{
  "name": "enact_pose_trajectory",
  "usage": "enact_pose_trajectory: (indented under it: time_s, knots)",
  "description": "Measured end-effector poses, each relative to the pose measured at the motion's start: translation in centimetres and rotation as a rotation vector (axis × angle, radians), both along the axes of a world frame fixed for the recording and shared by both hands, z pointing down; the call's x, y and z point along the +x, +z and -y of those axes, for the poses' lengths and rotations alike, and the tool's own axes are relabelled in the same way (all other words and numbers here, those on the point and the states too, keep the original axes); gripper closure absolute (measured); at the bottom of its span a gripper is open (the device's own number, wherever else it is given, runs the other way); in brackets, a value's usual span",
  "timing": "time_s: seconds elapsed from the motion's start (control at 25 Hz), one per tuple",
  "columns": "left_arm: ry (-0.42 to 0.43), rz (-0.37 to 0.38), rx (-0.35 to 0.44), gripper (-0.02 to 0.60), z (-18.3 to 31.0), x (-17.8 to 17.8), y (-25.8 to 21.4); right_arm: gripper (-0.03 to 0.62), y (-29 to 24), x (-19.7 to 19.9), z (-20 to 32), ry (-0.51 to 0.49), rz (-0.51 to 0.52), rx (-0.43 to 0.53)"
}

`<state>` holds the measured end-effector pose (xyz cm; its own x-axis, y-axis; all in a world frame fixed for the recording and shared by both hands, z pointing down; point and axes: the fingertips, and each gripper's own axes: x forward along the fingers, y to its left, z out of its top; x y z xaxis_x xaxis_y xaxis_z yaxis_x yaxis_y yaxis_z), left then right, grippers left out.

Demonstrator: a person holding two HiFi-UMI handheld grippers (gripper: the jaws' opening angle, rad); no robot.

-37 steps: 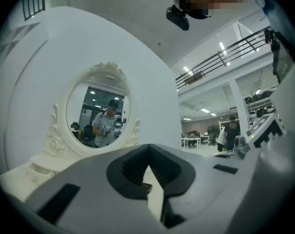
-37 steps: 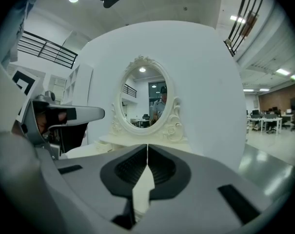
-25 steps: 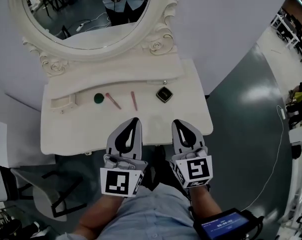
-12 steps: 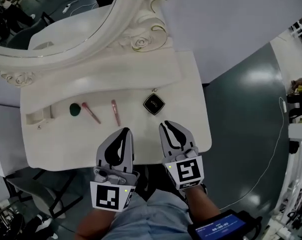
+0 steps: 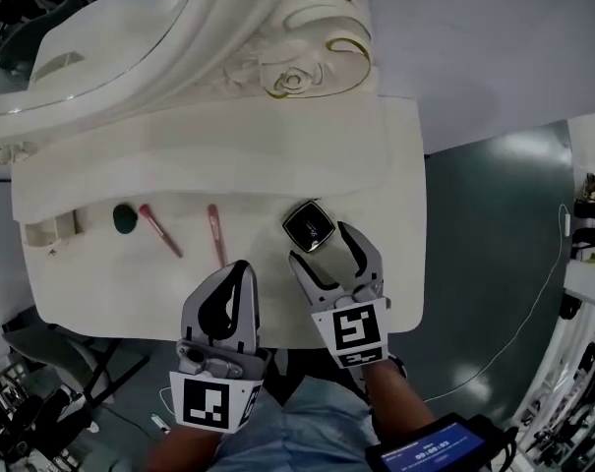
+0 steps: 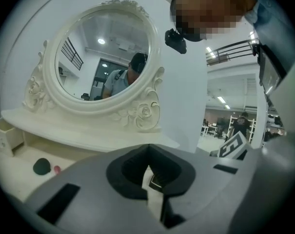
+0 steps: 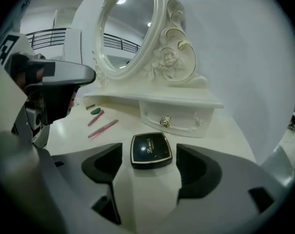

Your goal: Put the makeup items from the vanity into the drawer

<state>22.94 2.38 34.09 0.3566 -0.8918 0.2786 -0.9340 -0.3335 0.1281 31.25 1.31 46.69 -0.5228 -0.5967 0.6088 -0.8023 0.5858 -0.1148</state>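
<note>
Four makeup items lie in a row on the vanity top, in front of the raised shelf that carries the oval mirror. Nearest the left edge is a dark green round sponge. To its right lie a pink makeup stick and a second pink stick, both angled toward the front edge. A black square compact with a gold rim sits toward the right, well apart from the sticks.

At the left end of the shelf a small drawer is pulled out. At the right end a closed drawer with a round knob sits just behind the compact.

The right gripper reaches in over the front edge. Its jaws have just been opening and now stand wide. The compact lies flat at the mouth of the gap between the jaw tips, and neither pad touches it.

The left gripper hovers beside it at the front edge, pointing at the second pink stick. Its jaws are together, with nothing between them.
</note>
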Motion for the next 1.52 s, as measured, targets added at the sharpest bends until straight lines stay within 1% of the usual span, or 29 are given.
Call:
enact_pose_trajectory:
  time_s: [0.12, 0.28, 0.44, 0.48, 0.56, 0.6, 0.64, 0.72, 0.8, 0.96, 1.16, 1.36, 1.44, 1.52]
  knots:
    - [-0.025, 0.005, -0.024, 0.581, 0.5, -0.5, 0.7, 0.260, 1.2, -0.2, 0.1, -0.032, -0.028, -0.045]
    - [-0.040, 0.004, -0.049, 0.581, 0.9, -0.6, 1.3, 0.258, 1.9, -0.6, -0.1, -0.068, -0.087, -0.079]
    - [-0.039, 0.009, -0.053, 0.581, 1.1, -0.3, 1.5, 0.251, 2.2, -0.5, 0.2, -0.050, -0.087, -0.124]
    - [-0.045, 0.004, -0.062, 0.581, 1.0, -0.3, 1.6, 0.251, 2.3, -0.5, 0.3, -0.046, -0.086, -0.131]
    - [-0.070, -0.017, -0.105, 0.581, 0.7, -0.2, 1.9, 0.253, 2.3, -0.3, 0.5, -0.046, -0.083, -0.135]
    - [-0.078, -0.020, -0.113, 0.581, 0.6, -0.2, 1.9, 0.270, 2.4, -0.1, 0.6, -0.049, -0.081, -0.135]
    - [-0.076, -0.008, -0.096, 0.581, 0.6, -0.3, 1.6, 0.292, 2.4, 0.0, 0.7, -0.056, -0.078, -0.135]
    - [-0.065, 0.023, -0.043, 0.581, 0.8, -0.4, 0.7, 0.296, 2.4, 0.0, 0.7, -0.076, -0.073, -0.132]
    - [-0.076, 0.028, -0.035, 0.581, 0.7, -0.4, 0.1, 0.296, 2.1, 0.0, 0.7, -0.092, -0.070, -0.126]
    - [-0.090, 0.048, 0.012, 0.581, 0.8, -1.1, -1.7, 0.298, 0.8, -0.5, 0.3, -0.127, -0.050, -0.101]
    - [-0.115, 0.083, 0.060, 0.581, 0.5, -2.3, -4.3, 0.298, -2.0, -2.7, -0.8, -0.199, -0.010, -0.056]
    - [-0.134, 0.117, 0.117, 0.581, -0.1, -3.6, -6.8, 0.298, -4.9, -6.1, -1.6, -0.268, 0.051, -0.010]
    - [-0.159, 0.114, 0.133, 0.581, -0.4, -4.5, -7.4, 0.298, -5.9, -7.5, -1.8, -0.301, 0.064, 0.011]
    - [-0.196, 0.096, 0.142, 0.581, -0.6, -5.9, -7.7, 0.298, -6.8, -8.9, -2.0, -0.330, 0.077, 0.028]
